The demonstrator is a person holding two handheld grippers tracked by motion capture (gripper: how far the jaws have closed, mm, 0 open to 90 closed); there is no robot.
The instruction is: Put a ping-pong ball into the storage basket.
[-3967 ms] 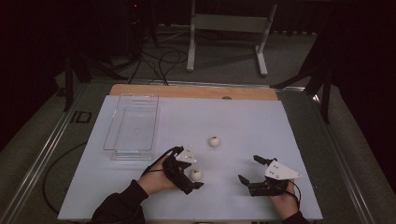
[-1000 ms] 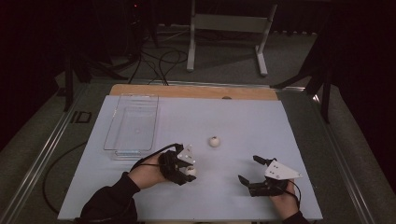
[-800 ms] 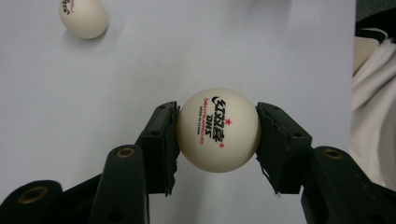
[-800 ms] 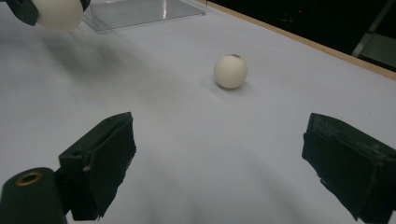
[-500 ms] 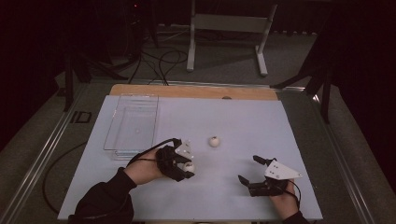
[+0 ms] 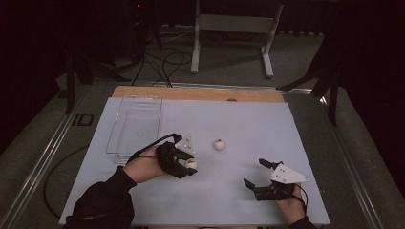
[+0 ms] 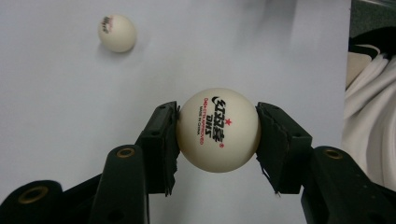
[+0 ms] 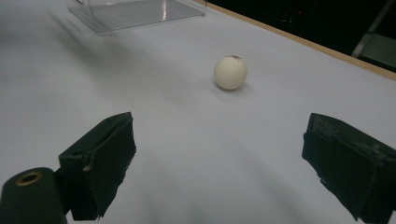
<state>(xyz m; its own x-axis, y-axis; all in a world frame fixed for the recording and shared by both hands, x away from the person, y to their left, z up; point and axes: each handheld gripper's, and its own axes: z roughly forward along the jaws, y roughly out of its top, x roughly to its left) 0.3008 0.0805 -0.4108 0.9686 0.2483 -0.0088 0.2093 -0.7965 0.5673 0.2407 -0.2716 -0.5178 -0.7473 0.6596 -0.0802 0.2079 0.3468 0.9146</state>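
White celluloid-like table tennis ball (image 7: 217,129), light, smooth and easy to dent: my left hand-held gripper (image 7: 217,135) pinches it at the widest middle, just above the surface (image 6: 248,124); my right hand-held gripper (image 8: 224,158) stays spread, empty.

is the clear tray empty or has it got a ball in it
Empty: the clear tray holds nothing; one ball lies on the table, another is in the left gripper.

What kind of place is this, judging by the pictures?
Probably a lab or recording workspace, not a home: a white-covered table holds a clear plastic tray, white ping-pong balls and hand-held black grippers, with loose cables and a grey metal stand on the floor behind.
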